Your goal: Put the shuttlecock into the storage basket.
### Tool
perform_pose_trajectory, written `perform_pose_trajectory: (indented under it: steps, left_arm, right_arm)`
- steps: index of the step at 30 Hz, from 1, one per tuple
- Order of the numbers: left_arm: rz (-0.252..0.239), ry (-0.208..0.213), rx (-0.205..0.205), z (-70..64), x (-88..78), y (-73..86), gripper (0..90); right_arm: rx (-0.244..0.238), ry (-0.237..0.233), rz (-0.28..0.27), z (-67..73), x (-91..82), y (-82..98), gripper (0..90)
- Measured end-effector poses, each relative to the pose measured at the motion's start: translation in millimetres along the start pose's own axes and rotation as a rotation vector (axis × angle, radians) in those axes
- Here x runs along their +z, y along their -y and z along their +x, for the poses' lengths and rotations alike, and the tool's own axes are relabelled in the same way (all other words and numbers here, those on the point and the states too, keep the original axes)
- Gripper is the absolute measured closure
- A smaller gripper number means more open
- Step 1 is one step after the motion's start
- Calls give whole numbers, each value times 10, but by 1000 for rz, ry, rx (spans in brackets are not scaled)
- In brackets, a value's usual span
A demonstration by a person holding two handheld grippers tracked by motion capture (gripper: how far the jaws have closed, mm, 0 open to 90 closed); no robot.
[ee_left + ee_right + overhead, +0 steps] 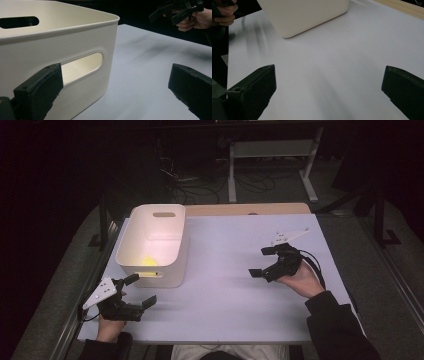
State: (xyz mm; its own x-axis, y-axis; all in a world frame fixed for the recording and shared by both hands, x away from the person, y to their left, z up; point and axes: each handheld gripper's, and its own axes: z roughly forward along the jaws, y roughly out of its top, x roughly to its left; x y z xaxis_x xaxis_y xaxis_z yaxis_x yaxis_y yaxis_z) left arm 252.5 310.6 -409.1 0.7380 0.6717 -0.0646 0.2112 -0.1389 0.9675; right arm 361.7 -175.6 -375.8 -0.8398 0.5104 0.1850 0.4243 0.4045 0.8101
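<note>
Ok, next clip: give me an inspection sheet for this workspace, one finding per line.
Surface: white table top, bare apart from the bin; wooden strip along the far edge.
Job's things: white handled bin at far left, with a yellow object inside, too small to identify.
Clutter: nothing seen.
Grippers: left tool open, just beside the bin's near handle slot; right tool open, empty, above the table.
Cables: one trails from each tool; loose wires on the floor beyond.
Surroundings: dark room, white stand behind.

A white worktop (pixel 235 270) fills mid-frame; behind it, at upper centre, a white table frame (pixel 272 155) stands beside tangled cables (pixel 200 187) on the floor.
</note>
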Motion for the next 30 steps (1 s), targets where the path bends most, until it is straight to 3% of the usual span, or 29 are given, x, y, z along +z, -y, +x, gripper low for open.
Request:
perform_pose_trajectory:
  steps: [30]
  left_arm:
    - [-1, 1, 1, -2, -1, 0, 0]
  right_arm:
    - [44, 63, -25, -19, -269, 438, 0]
